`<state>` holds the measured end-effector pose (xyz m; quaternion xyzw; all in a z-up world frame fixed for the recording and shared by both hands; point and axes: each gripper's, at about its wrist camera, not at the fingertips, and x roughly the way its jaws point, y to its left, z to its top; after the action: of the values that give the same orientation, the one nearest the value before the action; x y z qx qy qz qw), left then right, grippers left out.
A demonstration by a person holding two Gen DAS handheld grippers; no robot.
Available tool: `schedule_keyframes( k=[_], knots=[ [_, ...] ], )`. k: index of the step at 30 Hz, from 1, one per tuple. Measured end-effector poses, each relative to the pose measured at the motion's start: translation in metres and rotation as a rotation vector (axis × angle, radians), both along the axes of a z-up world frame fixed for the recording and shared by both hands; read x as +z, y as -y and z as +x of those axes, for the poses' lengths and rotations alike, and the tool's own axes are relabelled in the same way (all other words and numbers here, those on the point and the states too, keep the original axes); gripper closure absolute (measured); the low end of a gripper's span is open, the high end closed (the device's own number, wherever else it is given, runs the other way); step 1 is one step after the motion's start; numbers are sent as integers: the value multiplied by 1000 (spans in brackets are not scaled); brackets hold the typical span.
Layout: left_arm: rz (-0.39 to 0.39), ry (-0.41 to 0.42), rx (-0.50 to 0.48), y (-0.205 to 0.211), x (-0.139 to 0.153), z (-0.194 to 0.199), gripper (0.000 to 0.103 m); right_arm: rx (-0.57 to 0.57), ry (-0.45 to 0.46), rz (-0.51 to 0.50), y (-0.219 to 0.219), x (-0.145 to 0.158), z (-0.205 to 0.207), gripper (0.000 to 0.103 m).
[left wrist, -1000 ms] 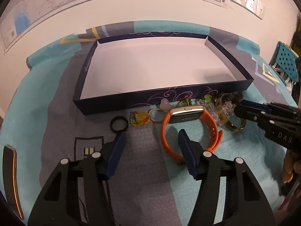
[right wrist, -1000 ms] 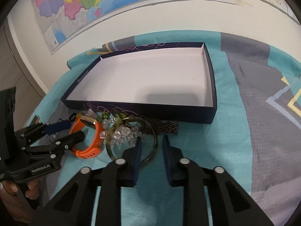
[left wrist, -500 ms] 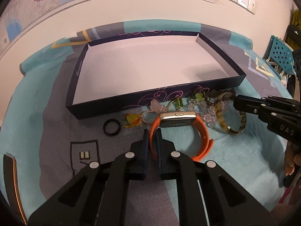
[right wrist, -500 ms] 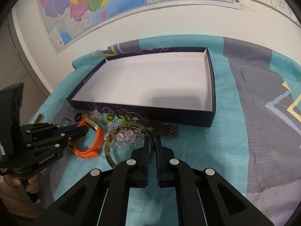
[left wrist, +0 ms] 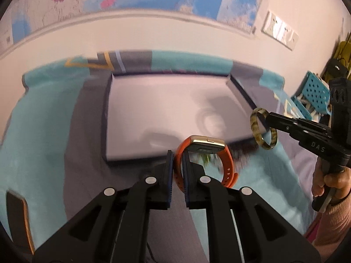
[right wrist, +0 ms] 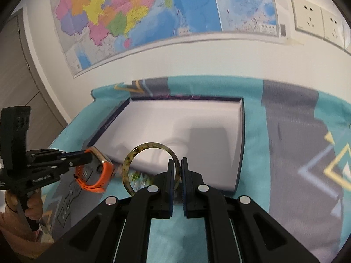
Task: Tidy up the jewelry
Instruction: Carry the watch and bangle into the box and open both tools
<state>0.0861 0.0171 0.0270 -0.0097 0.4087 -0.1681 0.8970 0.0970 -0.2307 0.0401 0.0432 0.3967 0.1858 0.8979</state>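
Note:
My left gripper (left wrist: pixel 177 158) is shut on the orange strap of a gold-cased watch (left wrist: pixel 227 166), which hangs in the air in front of the shallow dark-blue box (left wrist: pixel 240 87). My right gripper (right wrist: pixel 177 166) is shut on the rim of a mottled yellow-brown bangle (right wrist: pixel 136 154), also lifted off the cloth. From the left wrist view the bangle (left wrist: pixel 255 129) hangs at the box's right front corner. From the right wrist view the watch (right wrist: pixel 103 171) hangs at the box's (right wrist: pixel 241 153) left front corner. The white box floor holds nothing. The remaining jewelry pile is a blur behind the held pieces.
A teal and grey patterned cloth (left wrist: pixel 54 142) covers the table. A map (right wrist: pixel 153 11) and wall sockets (right wrist: pixel 311 19) are on the wall behind. A blue perforated basket (left wrist: pixel 313 94) stands far right. A dark, orange-edged object (left wrist: pixel 19 214) lies at the cloth's left front edge. A hand (left wrist: pixel 329 184) holds the right gripper's handle.
Both grippers closed, the left on the watch strap and the right on the bangle, then rose with them off the cloth. The pile of beads and the black ring dropped out of clear sight.

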Motion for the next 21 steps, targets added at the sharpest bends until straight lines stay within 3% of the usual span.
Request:
schedule_keyframes(
  k=[4,12,21],
  knots=[
    [-18,-12,18,2,3,39,93,-19,-9,-23,-2,-1,35,98],
    [-66,-75,57,10,-13,119,92,-54,-113,-25,-11,-26,107,98],
    [-54,-117,87,17,-32,161,92,-92,-159,-64,-19,-41,146,98]
  ],
)
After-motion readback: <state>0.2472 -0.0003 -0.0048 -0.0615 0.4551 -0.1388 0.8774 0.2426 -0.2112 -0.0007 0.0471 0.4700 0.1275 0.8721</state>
